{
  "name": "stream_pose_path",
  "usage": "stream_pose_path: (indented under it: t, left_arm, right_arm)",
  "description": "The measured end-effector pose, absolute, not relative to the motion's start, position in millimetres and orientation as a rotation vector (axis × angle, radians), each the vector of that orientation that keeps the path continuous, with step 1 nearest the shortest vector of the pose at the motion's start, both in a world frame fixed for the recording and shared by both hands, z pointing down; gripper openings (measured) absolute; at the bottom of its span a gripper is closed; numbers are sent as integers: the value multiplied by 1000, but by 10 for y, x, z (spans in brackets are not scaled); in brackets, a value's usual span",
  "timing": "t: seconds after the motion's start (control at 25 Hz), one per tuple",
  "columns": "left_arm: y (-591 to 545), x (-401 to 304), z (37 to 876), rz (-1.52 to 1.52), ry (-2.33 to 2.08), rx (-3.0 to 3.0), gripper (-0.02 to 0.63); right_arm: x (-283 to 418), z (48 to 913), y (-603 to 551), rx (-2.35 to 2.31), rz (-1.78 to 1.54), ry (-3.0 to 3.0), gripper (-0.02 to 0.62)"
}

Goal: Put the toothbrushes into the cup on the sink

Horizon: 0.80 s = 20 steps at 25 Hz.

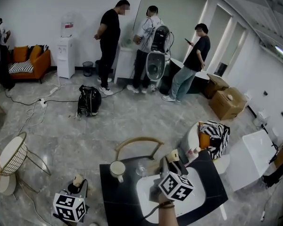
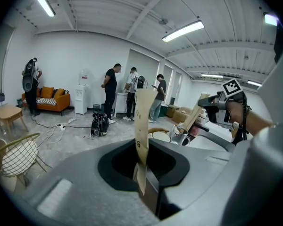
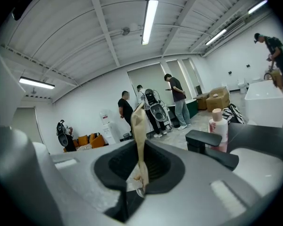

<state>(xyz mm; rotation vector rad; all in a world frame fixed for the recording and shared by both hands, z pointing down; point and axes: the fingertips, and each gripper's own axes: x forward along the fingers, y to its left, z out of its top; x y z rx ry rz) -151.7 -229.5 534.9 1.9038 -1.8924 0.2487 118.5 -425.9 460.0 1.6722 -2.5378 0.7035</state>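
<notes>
Left tool [image 2: 144,175] pinched tight on wrapped toothbrush [image 2: 142,121]; right tool [image 3: 140,185] likewise, second toothbrush [image 3: 138,133].

Ceiling tube lights [image 3: 150,21] give cool, even, fairly bright light; shadows on the floor [image 1: 132,121] are soft. All 3 views bow at the edges, corners black in both gripper views. Near, the right gripper [image 3: 140,188] looks soft.

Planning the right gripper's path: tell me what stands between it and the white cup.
A clear glass stands between the right gripper and the white cup; head view shows it.
</notes>
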Motion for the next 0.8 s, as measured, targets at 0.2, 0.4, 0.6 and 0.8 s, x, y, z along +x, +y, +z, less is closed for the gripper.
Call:
stream_pose_path:
  t: [0.2, 0.4, 0.6, 0.8]
  left_arm:
    - [-2314, -1524, 5383, 250, -1910, 1888, 43]
    - [-2328, -1549, 5362, 250, -1922, 1876, 44]
    - [-2360, -1532, 5366, 241, -1934, 1865, 43]
    - [-2365, -1491, 5419, 238, -1933, 1855, 44]
  right_arm:
    - [1142, 4732, -4319, 1642, 693, -2554, 34]
    - [1107, 4832, -4369, 1621, 690, -2543, 34]
    - [1091, 4930, -4421, 1600, 700, -2542, 34]
    - [1100, 5021, -4451, 1590, 702, -2534, 34]
